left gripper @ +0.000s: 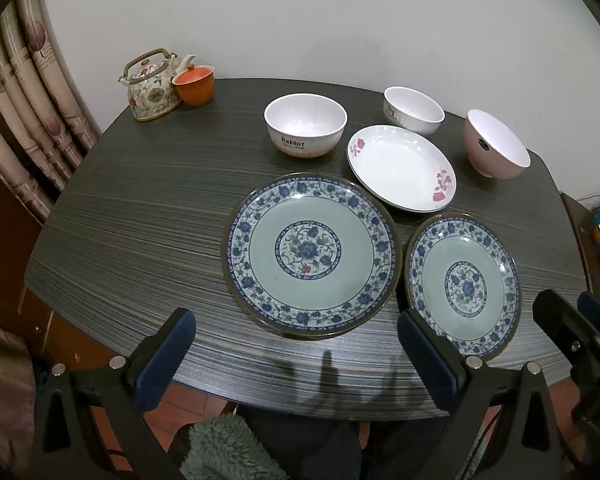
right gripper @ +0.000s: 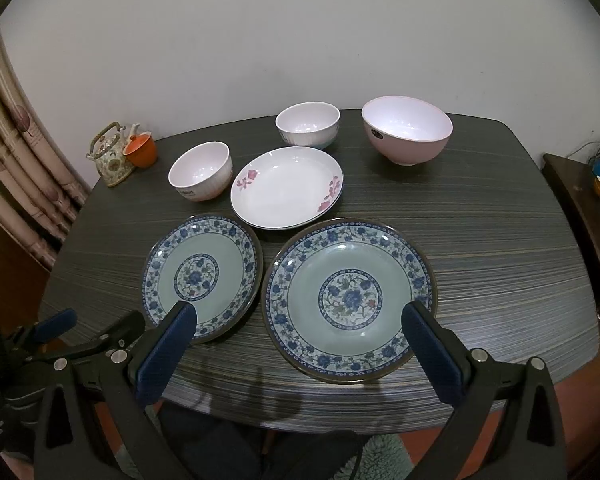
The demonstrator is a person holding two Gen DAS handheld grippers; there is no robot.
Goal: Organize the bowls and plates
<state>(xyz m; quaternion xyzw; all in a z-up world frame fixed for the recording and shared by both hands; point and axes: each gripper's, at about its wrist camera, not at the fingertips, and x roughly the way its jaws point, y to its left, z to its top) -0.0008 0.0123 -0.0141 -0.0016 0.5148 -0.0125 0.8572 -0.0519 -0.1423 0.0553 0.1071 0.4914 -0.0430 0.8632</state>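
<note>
I see two blue plates [left gripper: 310,256] [right gripper: 350,300] near me on the surface [left gripper: 132,232], a white plate [left gripper: 402,168] and three bowls [left gripper: 305,125] farther back. My left claw [left gripper: 296,356] and right claw [right gripper: 300,344] hover released, empty.

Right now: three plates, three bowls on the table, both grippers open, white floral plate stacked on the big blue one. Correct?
Not quite. The white floral plate isn't stacked; it sits on the table behind the big blue plate, as the right wrist view shows. Three bowls, and the left gripper and right gripper open, are correct.
</note>
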